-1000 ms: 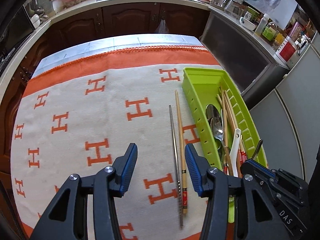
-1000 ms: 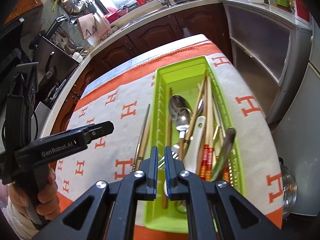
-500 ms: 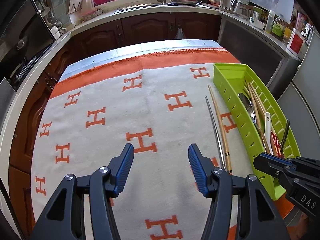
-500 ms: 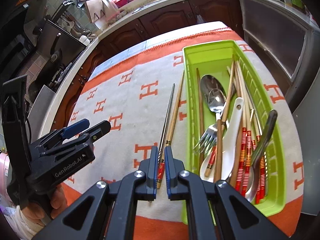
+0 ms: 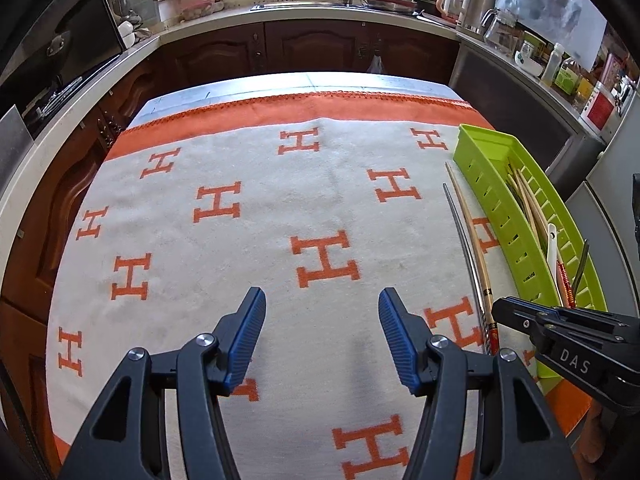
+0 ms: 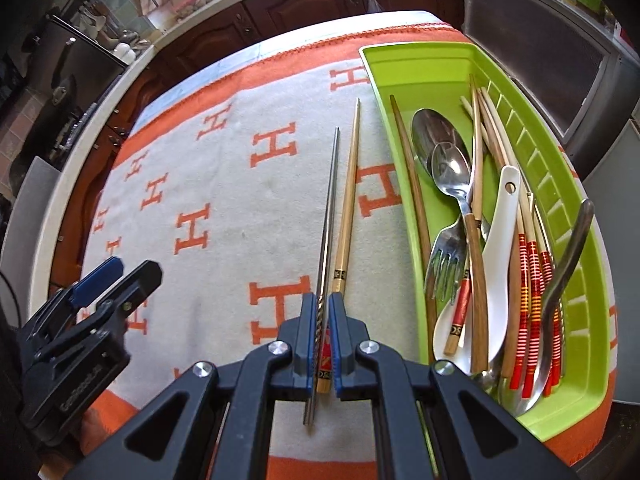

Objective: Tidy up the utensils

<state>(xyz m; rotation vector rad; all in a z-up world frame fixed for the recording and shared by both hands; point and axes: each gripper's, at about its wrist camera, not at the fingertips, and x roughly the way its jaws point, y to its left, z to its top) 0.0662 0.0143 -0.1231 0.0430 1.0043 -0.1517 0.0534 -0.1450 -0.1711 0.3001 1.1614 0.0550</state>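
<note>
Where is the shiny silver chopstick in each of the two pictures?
Left wrist: the silver chopstick lies at the right, just left of the wooden chopstick.
Right wrist: at centre, its near end between the right gripper fingers.
Shared landmark: the green tray beside both.

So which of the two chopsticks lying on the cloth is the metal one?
The left one, the thin grey metal chopstick, farther from the green tray. Its neighbour, the bamboo chopstick, is tan with a patterned band and lies nearer the tray.
</note>
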